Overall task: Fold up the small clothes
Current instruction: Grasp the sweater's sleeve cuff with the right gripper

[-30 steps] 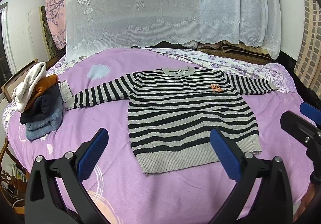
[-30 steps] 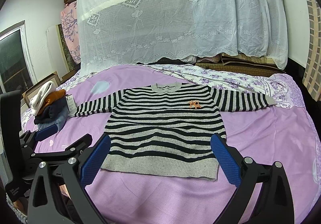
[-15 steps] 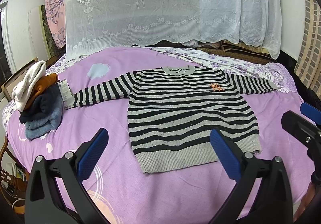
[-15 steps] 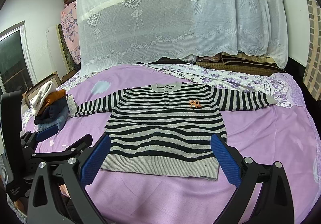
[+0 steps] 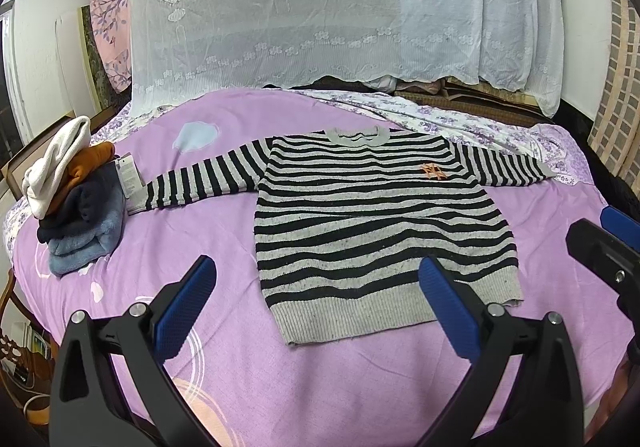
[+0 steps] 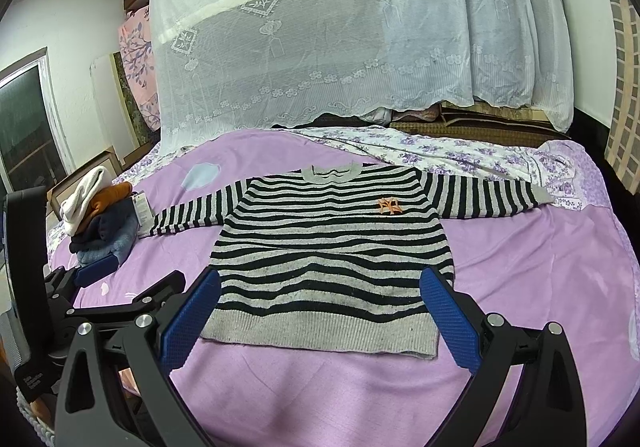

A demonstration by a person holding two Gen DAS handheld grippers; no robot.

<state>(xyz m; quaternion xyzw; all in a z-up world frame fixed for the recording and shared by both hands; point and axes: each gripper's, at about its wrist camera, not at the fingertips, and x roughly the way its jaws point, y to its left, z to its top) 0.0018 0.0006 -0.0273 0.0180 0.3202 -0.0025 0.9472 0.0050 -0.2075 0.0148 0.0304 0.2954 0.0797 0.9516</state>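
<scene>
A black and grey striped sweater (image 5: 376, 223) (image 6: 332, 259) lies flat, face up, on the purple bedsheet (image 5: 192, 239), both sleeves spread sideways and an orange logo on the chest. My left gripper (image 5: 316, 287) hovers open above the near hem, nothing between its blue pads. In the right wrist view my right gripper (image 6: 320, 299) is open as well, held over the hem, empty. The other gripper shows at the edge of each view: the right one (image 5: 612, 243) and the left one (image 6: 120, 287).
A stack of folded clothes (image 5: 76, 199) (image 6: 100, 223), white, orange and blue, sits at the bed's left edge beside the left sleeve cuff. White lace netting (image 5: 320, 7) hangs behind the bed. A floral quilt (image 5: 460, 119) lies along the far right.
Both views have drifted very slightly; the sweater has not moved and both grippers stay open.
</scene>
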